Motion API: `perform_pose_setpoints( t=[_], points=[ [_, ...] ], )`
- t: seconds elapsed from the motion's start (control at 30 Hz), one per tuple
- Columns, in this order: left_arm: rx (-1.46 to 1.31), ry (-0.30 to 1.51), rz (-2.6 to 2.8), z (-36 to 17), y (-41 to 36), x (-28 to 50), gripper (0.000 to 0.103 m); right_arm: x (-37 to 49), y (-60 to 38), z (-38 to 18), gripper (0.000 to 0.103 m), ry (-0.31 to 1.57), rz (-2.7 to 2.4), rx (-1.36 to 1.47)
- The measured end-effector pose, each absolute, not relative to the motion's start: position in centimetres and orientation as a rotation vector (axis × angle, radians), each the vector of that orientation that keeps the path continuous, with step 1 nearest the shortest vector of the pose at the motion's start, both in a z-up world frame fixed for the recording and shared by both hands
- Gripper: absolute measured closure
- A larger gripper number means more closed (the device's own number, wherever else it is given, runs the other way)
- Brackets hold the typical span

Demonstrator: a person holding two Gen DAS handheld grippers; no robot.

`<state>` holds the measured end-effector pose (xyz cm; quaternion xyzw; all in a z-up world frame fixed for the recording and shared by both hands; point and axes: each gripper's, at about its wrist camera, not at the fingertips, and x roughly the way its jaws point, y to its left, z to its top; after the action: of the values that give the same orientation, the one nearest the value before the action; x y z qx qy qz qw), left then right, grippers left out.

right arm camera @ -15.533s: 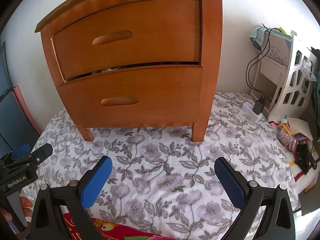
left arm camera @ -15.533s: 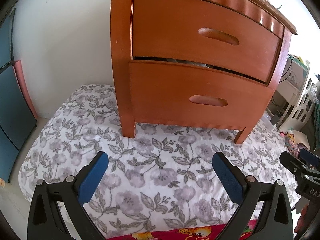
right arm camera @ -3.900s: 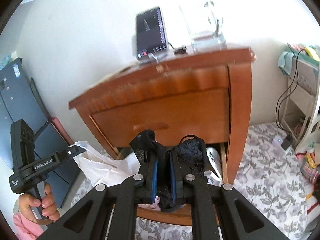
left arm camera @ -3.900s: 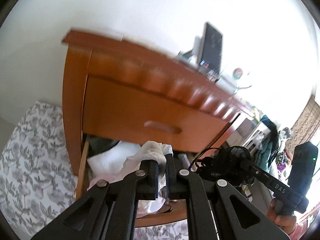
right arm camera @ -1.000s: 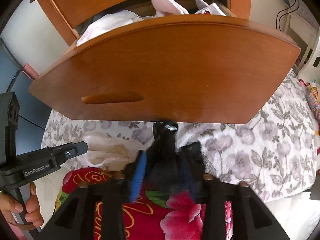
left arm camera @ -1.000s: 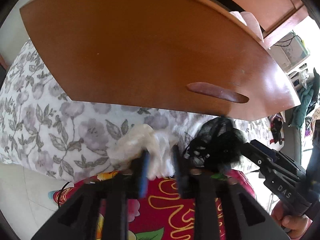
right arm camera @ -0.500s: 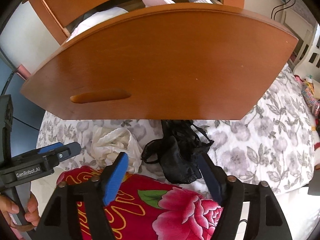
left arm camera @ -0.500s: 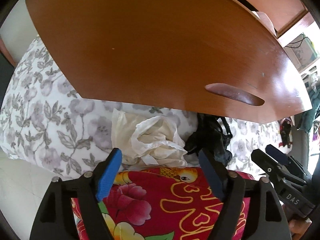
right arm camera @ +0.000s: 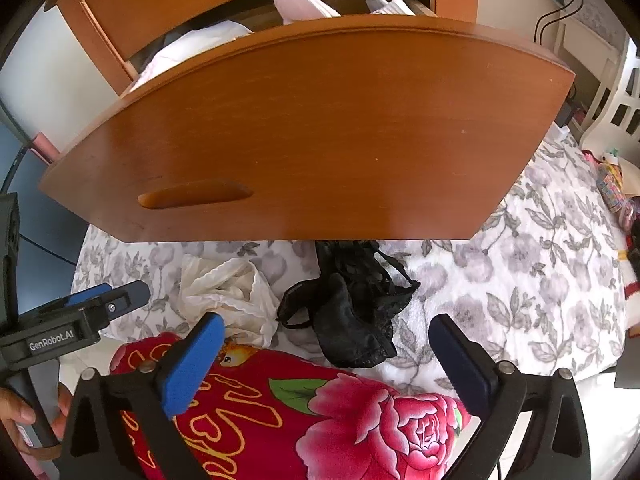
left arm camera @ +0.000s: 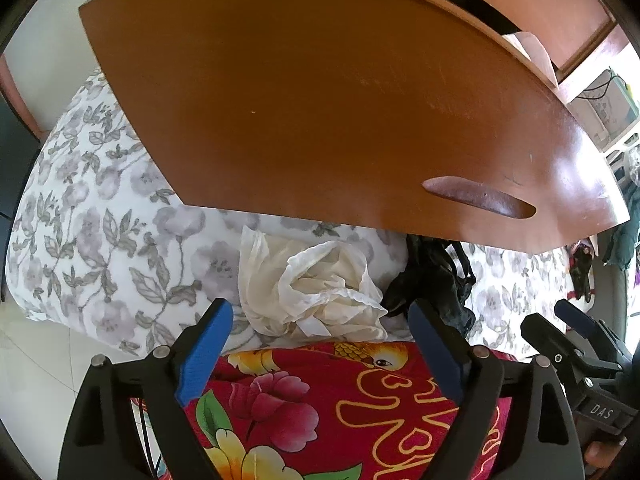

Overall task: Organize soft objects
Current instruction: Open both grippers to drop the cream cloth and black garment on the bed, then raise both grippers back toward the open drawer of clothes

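Observation:
A crumpled white garment [left arm camera: 310, 290] lies on the floral mat [left arm camera: 100, 240] below the pulled-out wooden drawer [left arm camera: 320, 112]; it also shows in the right wrist view [right arm camera: 228, 296]. A black lace garment [right arm camera: 352, 312] lies to its right, also seen in the left wrist view [left arm camera: 434, 284]. My left gripper [left arm camera: 320, 344] is open and empty just in front of the white garment. My right gripper [right arm camera: 328, 356] is open and empty just in front of the black garment. The drawer [right arm camera: 304, 136] holds pink and white clothes [right arm camera: 300, 0].
A red floral blanket [right arm camera: 300, 412] lies under both grippers at the near edge. A white shelf with cables [right arm camera: 592, 48] stands at the right. Small items [right arm camera: 616, 188] lie on the mat's right side. A dark blue panel [left arm camera: 12, 152] is at the left.
Both grippers opened and let go of their garments, white from the left and black from the right. Both garments now lie on the mat, and the grippers have drawn back slightly.

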<state>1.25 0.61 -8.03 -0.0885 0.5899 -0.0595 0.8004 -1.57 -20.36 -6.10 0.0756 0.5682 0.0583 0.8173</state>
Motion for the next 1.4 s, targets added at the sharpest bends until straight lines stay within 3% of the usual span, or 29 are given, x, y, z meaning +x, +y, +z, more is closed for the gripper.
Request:
perform_pose_setpoints(
  t=[0.57,1.0,1.4],
  points=[
    [-0.221,0.997,-0.238,-2.0,0.5,0.1,0.002,-2.6,-21.7,1.0,0.000,0.889,0.145,0.175],
    [-0.198,0.778,-0.271,5.9,2.1,0.3,0.002,-2.7,-21.4,6.1,0.000,0.728,0.203,0.166],
    [-0.162,0.882,-0.273,6.5,1.3,5.6,0.002,2.8,-20.8,6.7,0.000,0.770,0.232,0.089]
  ],
)
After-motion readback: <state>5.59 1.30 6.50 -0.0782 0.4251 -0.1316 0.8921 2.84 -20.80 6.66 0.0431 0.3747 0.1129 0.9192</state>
